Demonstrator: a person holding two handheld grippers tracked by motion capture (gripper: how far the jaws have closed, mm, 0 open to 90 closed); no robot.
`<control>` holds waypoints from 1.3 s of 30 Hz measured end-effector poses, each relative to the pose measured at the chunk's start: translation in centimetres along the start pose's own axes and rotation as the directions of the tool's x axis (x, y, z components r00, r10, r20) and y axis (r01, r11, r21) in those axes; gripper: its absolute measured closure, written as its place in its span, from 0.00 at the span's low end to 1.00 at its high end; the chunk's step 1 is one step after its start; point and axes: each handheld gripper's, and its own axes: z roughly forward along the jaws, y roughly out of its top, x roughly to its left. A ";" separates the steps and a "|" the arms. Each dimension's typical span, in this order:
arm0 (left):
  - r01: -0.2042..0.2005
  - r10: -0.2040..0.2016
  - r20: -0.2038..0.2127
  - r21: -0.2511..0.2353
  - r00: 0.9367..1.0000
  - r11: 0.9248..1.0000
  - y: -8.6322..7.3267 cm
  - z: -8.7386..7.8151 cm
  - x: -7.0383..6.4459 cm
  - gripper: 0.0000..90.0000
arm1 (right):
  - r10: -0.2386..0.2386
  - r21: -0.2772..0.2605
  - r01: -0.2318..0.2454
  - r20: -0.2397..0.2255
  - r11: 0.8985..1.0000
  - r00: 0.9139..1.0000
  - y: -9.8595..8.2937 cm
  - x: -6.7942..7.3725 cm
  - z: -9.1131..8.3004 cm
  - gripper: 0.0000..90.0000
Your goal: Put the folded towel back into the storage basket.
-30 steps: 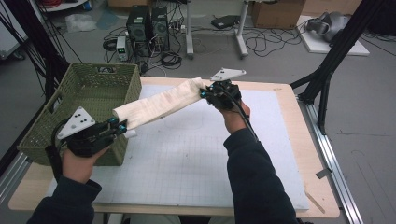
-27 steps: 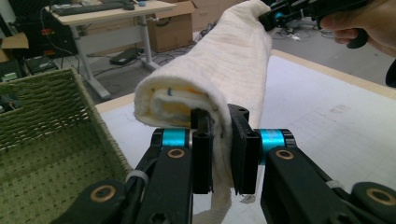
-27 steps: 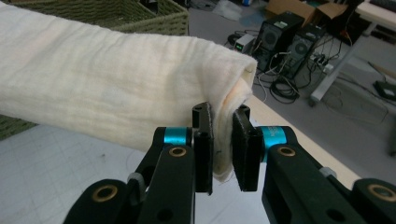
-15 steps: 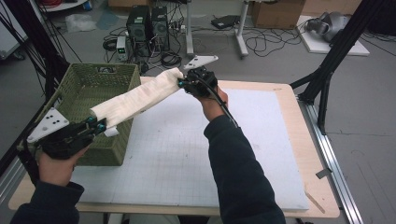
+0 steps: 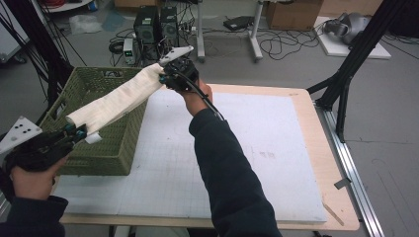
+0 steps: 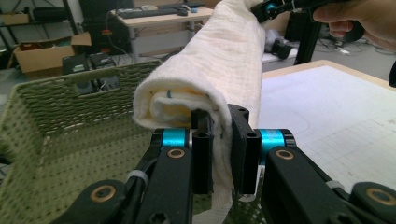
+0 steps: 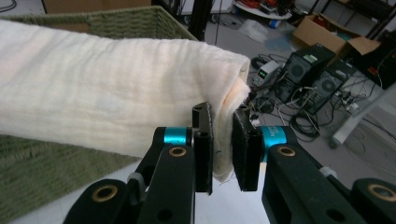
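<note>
A cream folded towel (image 5: 116,99) hangs stretched in the air above a green woven basket (image 5: 84,94). My left gripper (image 5: 76,132) is shut on its near end, over the basket's front edge. My right gripper (image 5: 163,77) is shut on the far end, over the basket's far right corner. In the left gripper view the towel (image 6: 219,65) is rolled above my left gripper (image 6: 222,154), with the basket (image 6: 60,130) below. The right gripper view shows the towel (image 7: 107,102) pinched by my right gripper (image 7: 222,149), basket (image 7: 93,21) behind.
The basket stands on the table's left side, on a white gridded mat (image 5: 257,148) that covers most of the wooden table (image 5: 341,197). Black frame legs (image 5: 346,74) rise at the right. Computers and cables (image 5: 153,24) lie on the floor beyond.
Both grippers have carried the towel to the left, from over the mat to over the basket. The left hand has dropped toward the near left corner.
</note>
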 end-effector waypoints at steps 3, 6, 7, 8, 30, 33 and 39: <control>0.006 -0.006 -0.020 -0.002 1.000 1.000 -0.1 -0.6 0.7 0.89 | -0.003 -0.011 0.002 -0.012 1.000 1.000 1.0 0.3 0.9 0.90; 0.008 -0.008 -0.038 0.000 0.999 1.000 -0.3 -1.0 1.3 0.89 | -0.009 -0.013 0.008 -0.023 1.000 1.000 1.8 0.8 1.9 0.90; 0.010 -0.010 -0.042 0.000 0.999 1.000 -0.3 -1.1 1.5 0.89 | -0.010 -0.013 0.010 -0.025 1.000 1.000 2.1 1.0 2.3 0.90; 0.011 -0.011 -0.046 0.000 0.999 1.000 -0.3 -1.1 1.6 0.89 | -0.015 -0.009 0.014 -0.026 1.000 1.000 2.3 1.2 2.6 0.90; 0.037 -0.033 -0.119 0.034 0.992 0.999 -1.6 -2.0 4.6 0.89 | -0.018 0.020 0.019 -0.065 1.000 0.998 4.5 3.2 9.3 0.90; 0.040 -0.033 -0.131 0.052 0.991 0.998 -1.9 -2.1 5.0 0.89 | -0.026 0.026 0.028 -0.072 0.999 0.997 4.9 3.6 10.1 0.89; 0.048 -0.037 -0.166 0.064 0.986 0.997 -1.9 -2.4 6.1 0.89 | -0.041 0.016 0.042 -0.082 0.999 0.996 5.5 4.3 11.4 0.89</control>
